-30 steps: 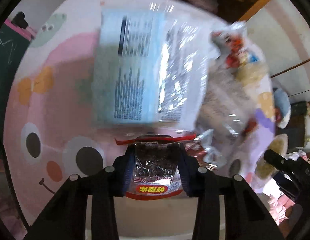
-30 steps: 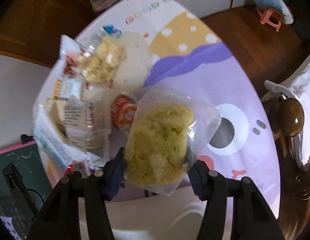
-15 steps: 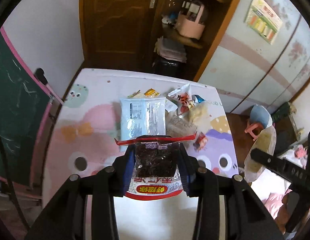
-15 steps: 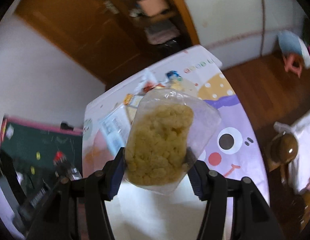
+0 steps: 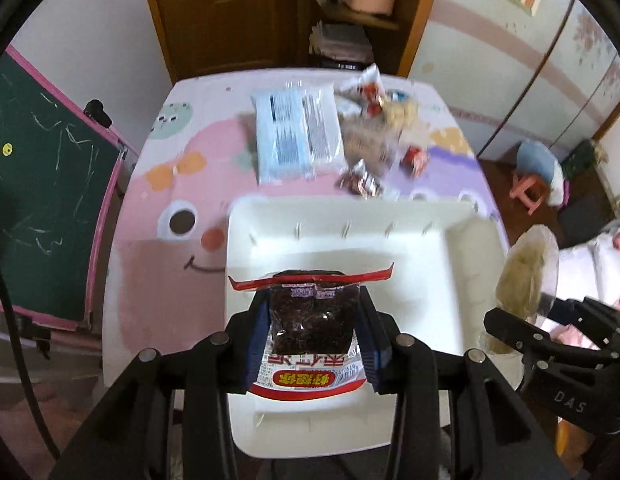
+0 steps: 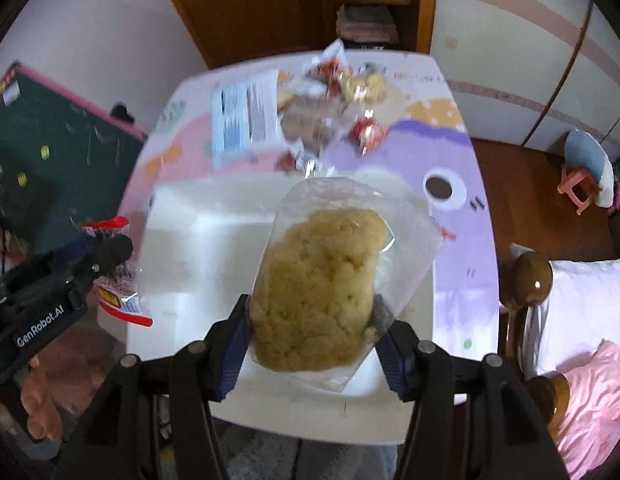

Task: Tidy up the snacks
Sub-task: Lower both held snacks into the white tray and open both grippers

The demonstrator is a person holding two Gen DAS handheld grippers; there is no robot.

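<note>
My left gripper is shut on a clear packet of dark snack with red trim, held above a white tray. In the right wrist view my right gripper is shut on a clear bag with a yellow crumbly cake, also over the tray. The cake bag shows at the right edge of the left wrist view. The left gripper's dark packet shows at the left of the right wrist view. The tray's bare floor holds nothing that I can see.
On the cartoon-print table beyond the tray lie a large blue-and-white packet and several small snack packets. A green chalkboard stands left, a pink stool and a bed right.
Both grippers have risen and drawn back from the snack pile, each keeping its packet. The white tray has come into view under them and the pile now lies farther off.
</note>
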